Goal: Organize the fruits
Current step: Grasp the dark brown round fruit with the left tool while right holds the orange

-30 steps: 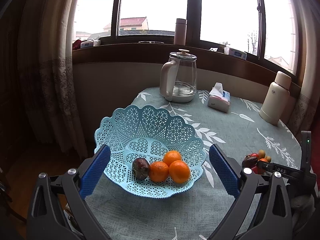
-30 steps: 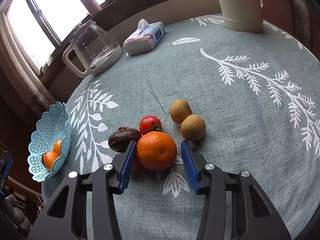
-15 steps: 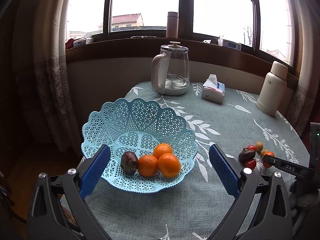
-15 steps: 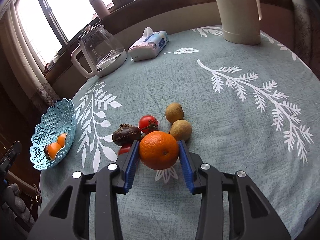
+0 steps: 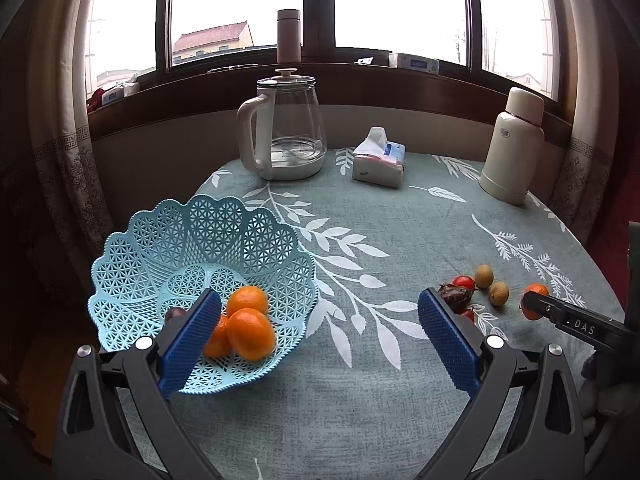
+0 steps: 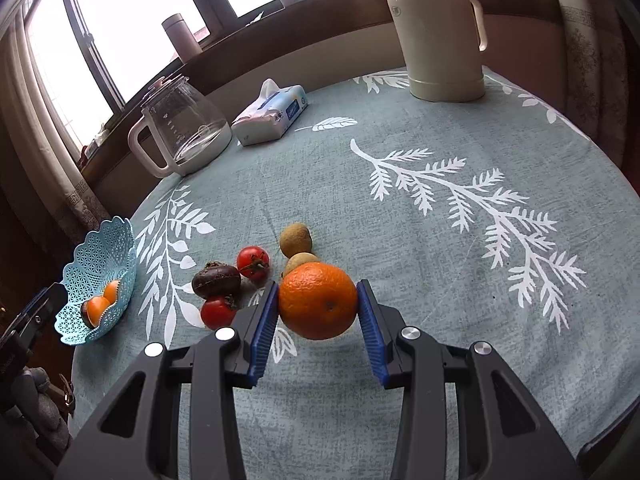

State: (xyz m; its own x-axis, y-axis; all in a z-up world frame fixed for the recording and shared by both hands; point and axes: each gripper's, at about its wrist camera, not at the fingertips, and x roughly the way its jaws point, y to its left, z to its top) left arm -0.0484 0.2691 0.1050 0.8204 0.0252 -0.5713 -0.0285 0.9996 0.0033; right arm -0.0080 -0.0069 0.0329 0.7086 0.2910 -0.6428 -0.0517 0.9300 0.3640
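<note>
on the leaf-print tablecloth (image 6: 440, 152), the blue lattice basket (image 5: 168, 248) is sitting near one edge, and everything else is placing itself relative to it. well apart from the basket, toward the window, a glass kettle (image 5: 286, 136), a cream thermos (image 5: 514, 144) and a tissue pack (image 5: 380, 158) are standing. the left gripper (image 5: 316, 334) is hovering just beside the basket with its blue pads spread wide, grasping nothing. the right gripper (image 6: 318, 306) is staying far across the cloth from the basket, its pads pressing both sides of an orange (image 6: 318, 300), which is sitting clamped between them, apparently just above the cloth. three oranges (image 5: 250, 332) and a dark fruit, half hidden, are lying inside the basket. between the basket and the gripped orange, a dark purple fruit (image 6: 216, 280) is resting with two red tomatoes (image 6: 253, 262) touching or nearly touching it; two brown kiwi-like fruits (image 6: 296, 238) are lying just behind the orange.
</note>
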